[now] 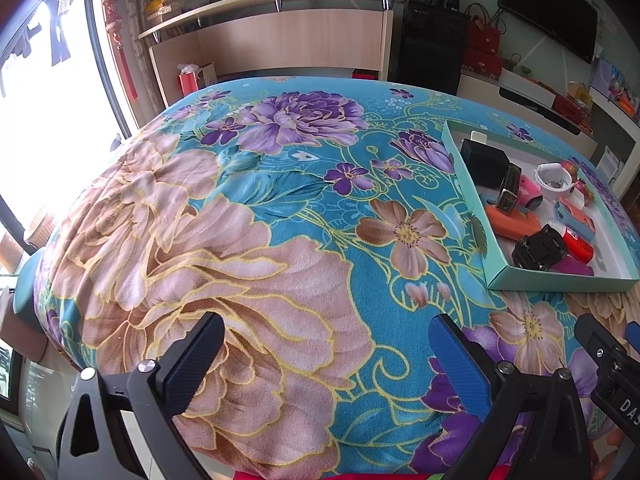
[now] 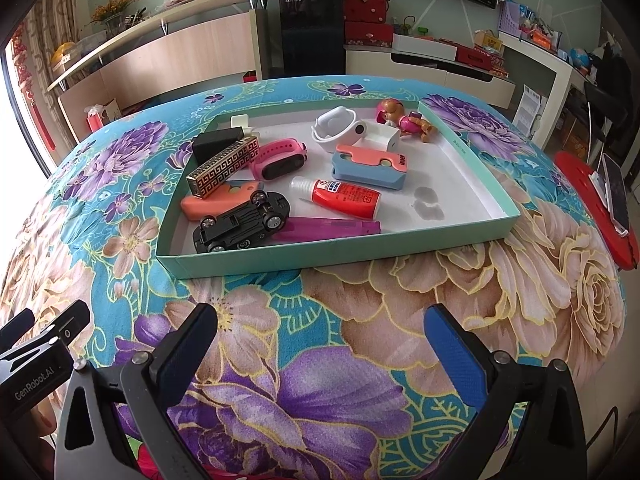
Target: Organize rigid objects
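Right wrist view: the right gripper (image 2: 320,344) hangs over the flowered cloth (image 2: 360,300) with its fingers spread wide and nothing between them. Straight ahead of it sits a shallow green tray (image 2: 320,254) crowded with small things: a black toy car (image 2: 240,220) on its side nearest the fingers, a red tube (image 2: 346,198) just beyond, a pink watch (image 2: 278,162) and a toy dog (image 2: 404,120) farther off. From the left wrist, the left gripper (image 1: 326,356) is equally wide open and empty above the cloth, the tray (image 1: 560,282) lying ahead to its right.
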`<action>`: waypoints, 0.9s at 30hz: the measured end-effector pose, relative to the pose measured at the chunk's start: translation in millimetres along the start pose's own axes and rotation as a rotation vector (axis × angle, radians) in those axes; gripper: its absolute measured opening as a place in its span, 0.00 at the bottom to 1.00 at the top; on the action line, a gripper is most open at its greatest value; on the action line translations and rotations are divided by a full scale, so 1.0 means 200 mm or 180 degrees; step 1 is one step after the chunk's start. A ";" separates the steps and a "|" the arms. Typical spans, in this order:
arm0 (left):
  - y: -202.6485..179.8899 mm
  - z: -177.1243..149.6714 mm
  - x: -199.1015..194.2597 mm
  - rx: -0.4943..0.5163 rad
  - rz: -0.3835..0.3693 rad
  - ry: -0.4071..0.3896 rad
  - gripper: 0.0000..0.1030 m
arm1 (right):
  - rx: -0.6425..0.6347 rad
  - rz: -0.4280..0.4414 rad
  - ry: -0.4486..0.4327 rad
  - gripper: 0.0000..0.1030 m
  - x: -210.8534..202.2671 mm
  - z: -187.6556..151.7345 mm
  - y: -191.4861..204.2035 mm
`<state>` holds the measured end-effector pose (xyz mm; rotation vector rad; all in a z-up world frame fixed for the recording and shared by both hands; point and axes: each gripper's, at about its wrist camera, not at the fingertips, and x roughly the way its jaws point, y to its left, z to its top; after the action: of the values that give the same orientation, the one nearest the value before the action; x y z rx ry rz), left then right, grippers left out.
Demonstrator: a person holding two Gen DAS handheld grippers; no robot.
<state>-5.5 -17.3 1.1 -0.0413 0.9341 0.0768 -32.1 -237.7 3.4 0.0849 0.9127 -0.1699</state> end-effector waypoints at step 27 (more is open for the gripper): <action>0.00 0.00 0.01 0.0006 -0.0005 0.0038 1.00 | 0.0020 0.0005 0.0036 1.00 0.01 0.00 0.00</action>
<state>-3.9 -17.1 -0.7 -0.0407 0.9460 0.0741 -30.7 -238.5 1.6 0.0926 0.9233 -0.1711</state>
